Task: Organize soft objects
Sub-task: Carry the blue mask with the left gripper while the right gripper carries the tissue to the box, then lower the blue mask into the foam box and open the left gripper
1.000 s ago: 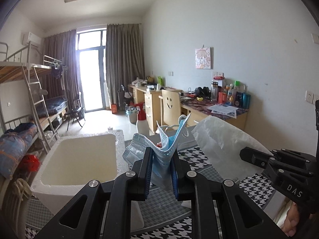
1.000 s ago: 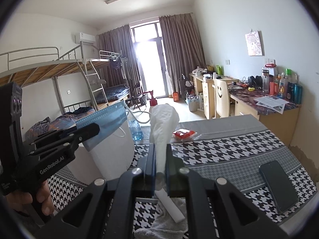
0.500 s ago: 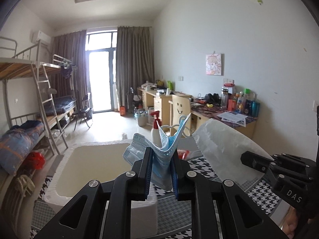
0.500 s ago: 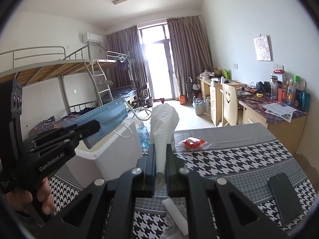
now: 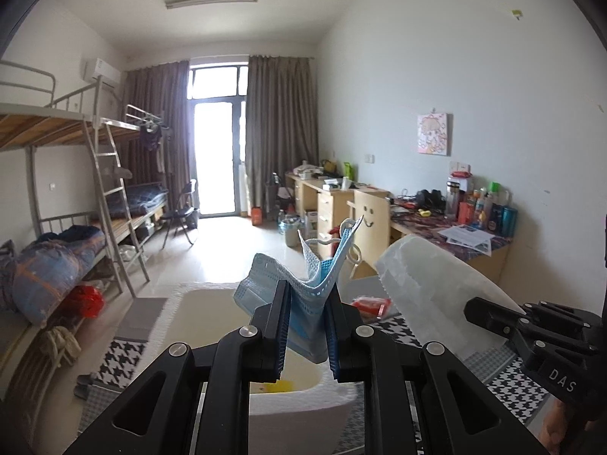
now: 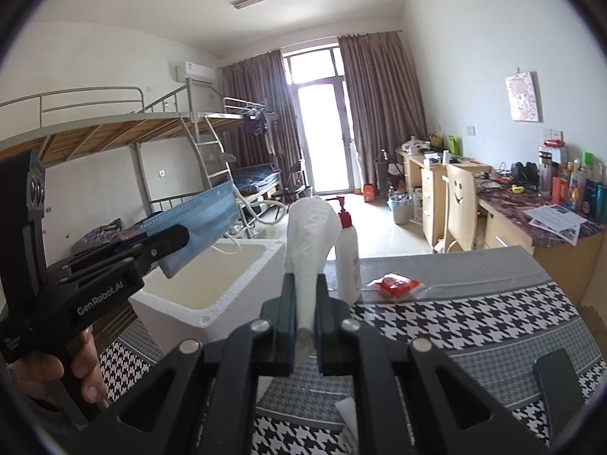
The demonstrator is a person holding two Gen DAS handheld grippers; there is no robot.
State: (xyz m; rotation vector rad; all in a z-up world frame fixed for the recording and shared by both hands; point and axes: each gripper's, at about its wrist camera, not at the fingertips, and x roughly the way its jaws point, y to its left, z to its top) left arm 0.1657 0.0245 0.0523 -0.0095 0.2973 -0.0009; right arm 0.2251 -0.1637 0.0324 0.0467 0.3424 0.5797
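My left gripper (image 5: 306, 326) is shut on a crumpled blue face mask (image 5: 299, 280), whose ear loops stick up behind it. It hangs over the near edge of a white foam box (image 5: 303, 405). In the right wrist view the same mask (image 6: 197, 223) juts from the left gripper (image 6: 178, 237) above the foam box (image 6: 212, 303). My right gripper (image 6: 304, 318) is shut on a white soft packet (image 6: 309, 235) that stands upright between its pads; the packet (image 5: 428, 292) shows at right in the left wrist view.
A houndstooth cloth covers the table (image 6: 455, 322). On it stand a white pump bottle (image 6: 348, 254), a red snack packet (image 6: 396, 284) and a dark phone (image 6: 557, 379). White cloth (image 6: 349, 413) lies below the right gripper. A bunk bed (image 6: 114, 140) and desks (image 6: 531, 227) are beyond.
Both grippers have moved forward and a little up with their loads. The foam box now sits lower and closer under the left gripper, and the pump bottle has come into the right wrist view.
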